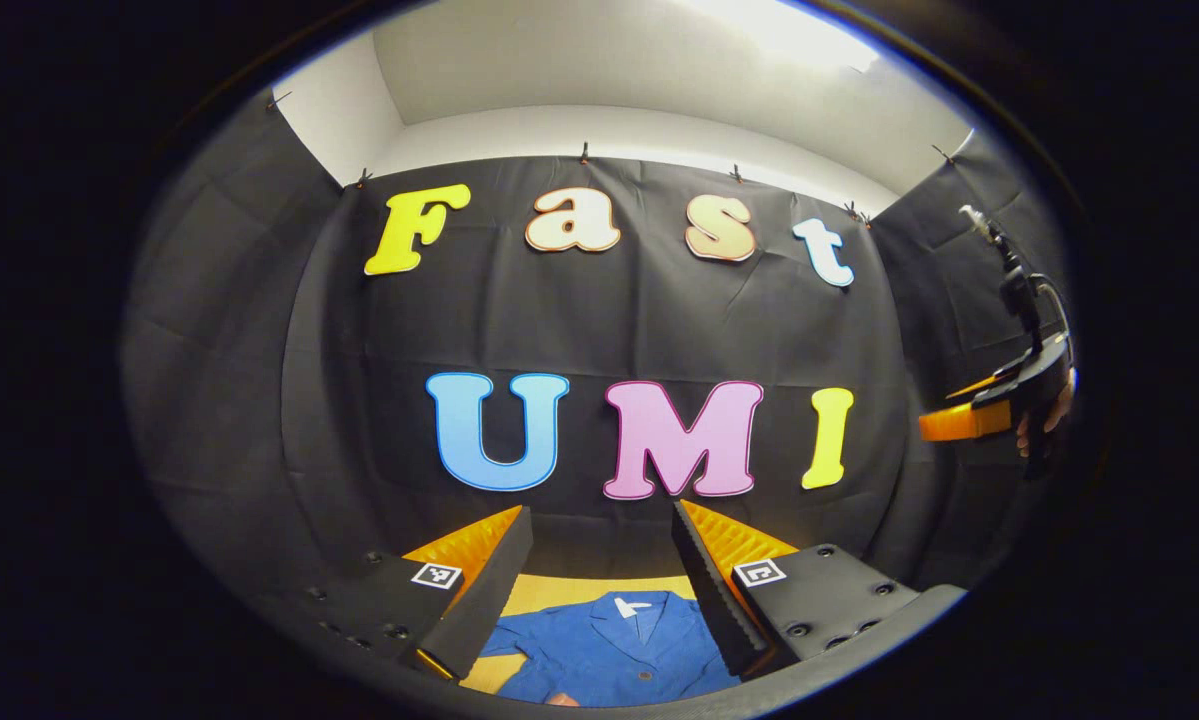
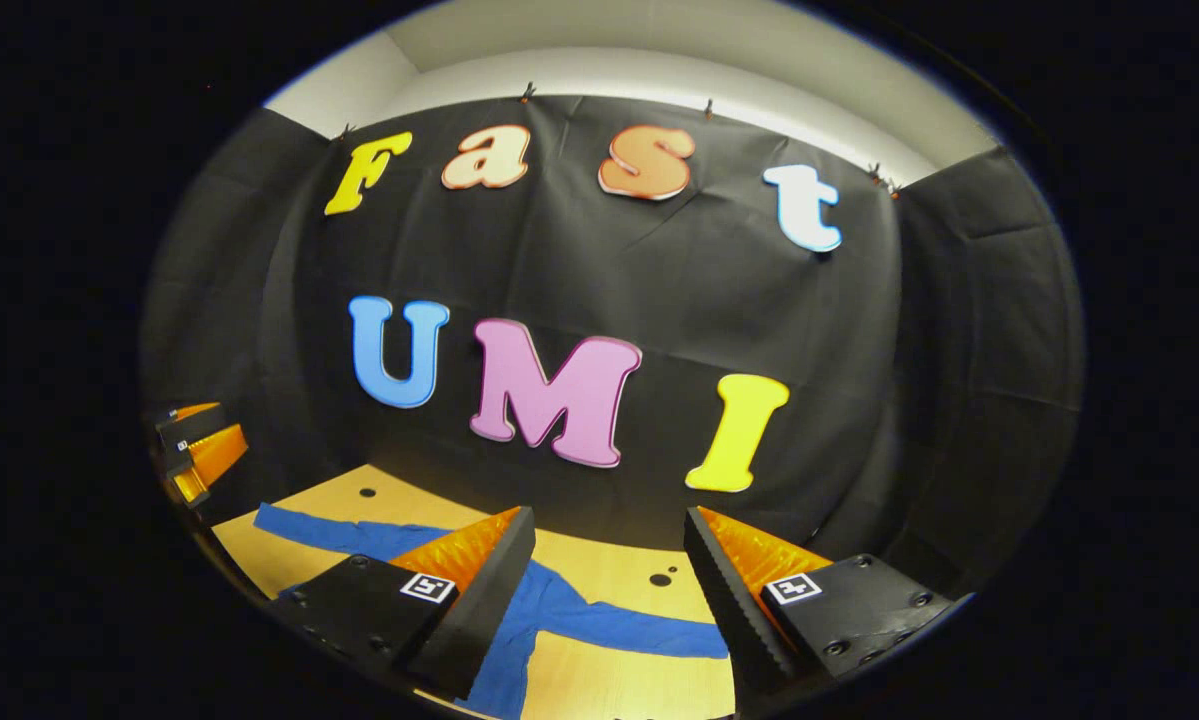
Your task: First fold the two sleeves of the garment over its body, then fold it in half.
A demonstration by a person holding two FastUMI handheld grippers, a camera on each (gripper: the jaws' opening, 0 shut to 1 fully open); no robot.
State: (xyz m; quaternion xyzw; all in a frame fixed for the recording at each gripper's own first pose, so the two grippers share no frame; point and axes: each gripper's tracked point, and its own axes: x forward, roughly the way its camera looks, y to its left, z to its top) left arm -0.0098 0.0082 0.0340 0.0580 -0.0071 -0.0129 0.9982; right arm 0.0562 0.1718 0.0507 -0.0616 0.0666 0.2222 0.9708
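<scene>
Your left gripper [image 1: 599,560], jaws wide, hovers above the blue garment [image 1: 609,650] spread flat on the wooden table [image 2: 609,570]; your right gripper [image 2: 609,570], equally wide, overlooks one outstretched sleeve [image 2: 639,632]

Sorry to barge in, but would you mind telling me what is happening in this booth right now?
A person holds a two-finger gripper in each hand above a blue jacket spread flat on a wooden table. The left gripper and the right gripper are both open and hold nothing. In the right gripper view a sleeve lies stretched out to the side, so the folding has not begun.
</scene>
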